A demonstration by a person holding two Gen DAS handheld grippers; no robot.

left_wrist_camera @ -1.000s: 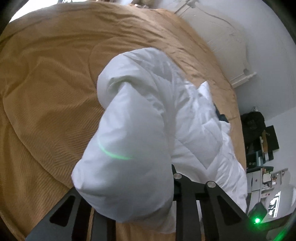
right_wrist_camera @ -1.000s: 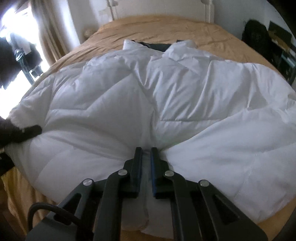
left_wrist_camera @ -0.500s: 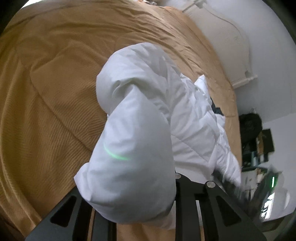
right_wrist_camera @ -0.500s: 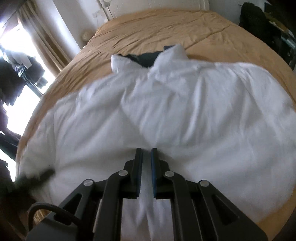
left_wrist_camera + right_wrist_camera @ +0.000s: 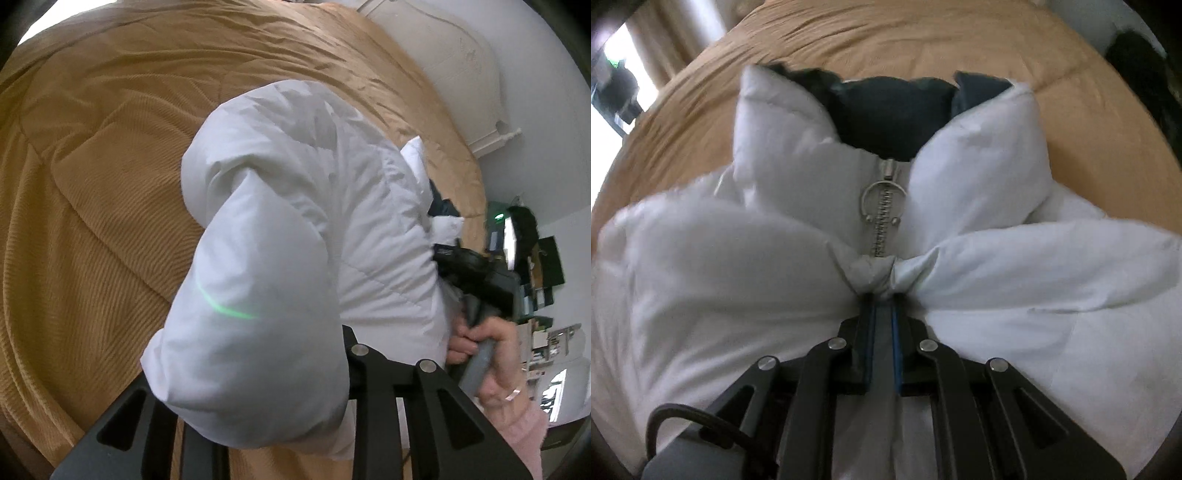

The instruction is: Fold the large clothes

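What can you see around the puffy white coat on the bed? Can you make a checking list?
Surface: tan bedspread, wrinkled.
Job's things: white puffer jacket, zipped, dark lining at collar, ring zip pull.
Clutter: nothing seen on bed.
Grippers: right gripper shut on bunched jacket front; left gripper jaws just opening, sleeve between and over them, tips hidden.
Cables: black cable by right gripper.
Surroundings: white headboard, curtain, cluttered shelves.

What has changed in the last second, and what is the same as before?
The right gripper, still shut on the jacket's hem, carried it up the bed to just below the zipper pull, folding the jacket over. The left gripper's jaws have just been opening a little, but the sleeve still bulges between them. The collar stayed in place.
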